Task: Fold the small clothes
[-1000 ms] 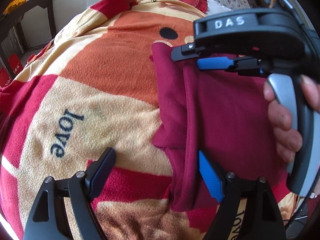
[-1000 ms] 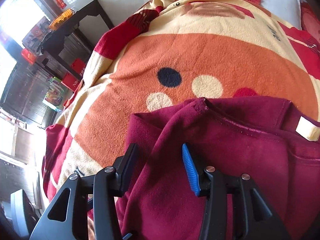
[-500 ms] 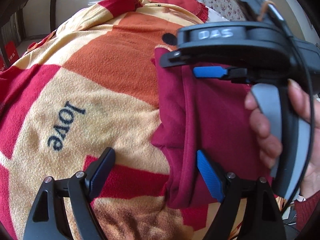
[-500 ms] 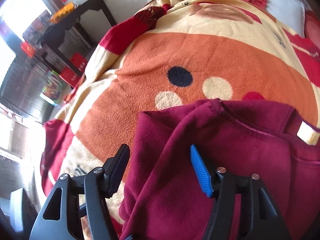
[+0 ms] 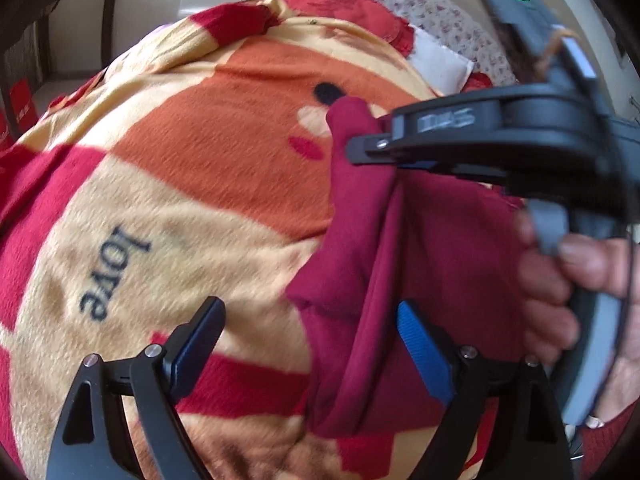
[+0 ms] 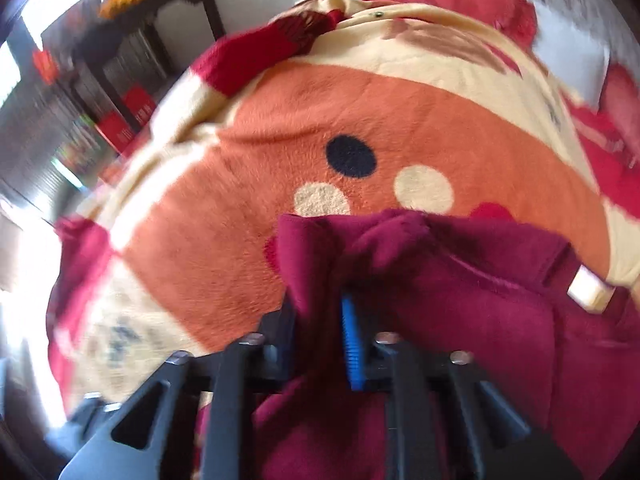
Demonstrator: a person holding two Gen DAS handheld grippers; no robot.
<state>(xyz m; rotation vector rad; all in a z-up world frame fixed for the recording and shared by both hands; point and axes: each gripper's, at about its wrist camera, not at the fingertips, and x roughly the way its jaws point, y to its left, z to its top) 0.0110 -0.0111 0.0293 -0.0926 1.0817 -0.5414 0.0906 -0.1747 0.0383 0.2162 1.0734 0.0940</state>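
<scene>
A maroon fleece garment (image 5: 440,240) lies on an orange, cream and red blanket (image 5: 200,160). My left gripper (image 5: 310,306) is open low over the garment's near left edge; a fold of cloth hangs between its fingers, closer to the blue right pad (image 5: 420,344), and is not pinched. My right gripper (image 6: 318,304) is shut on the garment's (image 6: 480,300) far left corner, with cloth bunched up between the pads. From the left wrist view the right gripper (image 5: 360,152) shows side-on, gripping that corner, with a person's hand (image 5: 560,280) on its handle. A cream label (image 6: 586,288) shows at the garment's right.
The blanket (image 6: 400,112) covers a bed and carries the word "love" (image 5: 112,276). A red frilled pillow (image 5: 336,0) and a white one (image 5: 440,60) lie at the far end. Dark furniture (image 6: 152,40) stands beyond the bed's left side.
My right gripper, open over the garment's left corner before, has closed on it and bunched the cloth up. The left gripper has stayed open in about the same place.
</scene>
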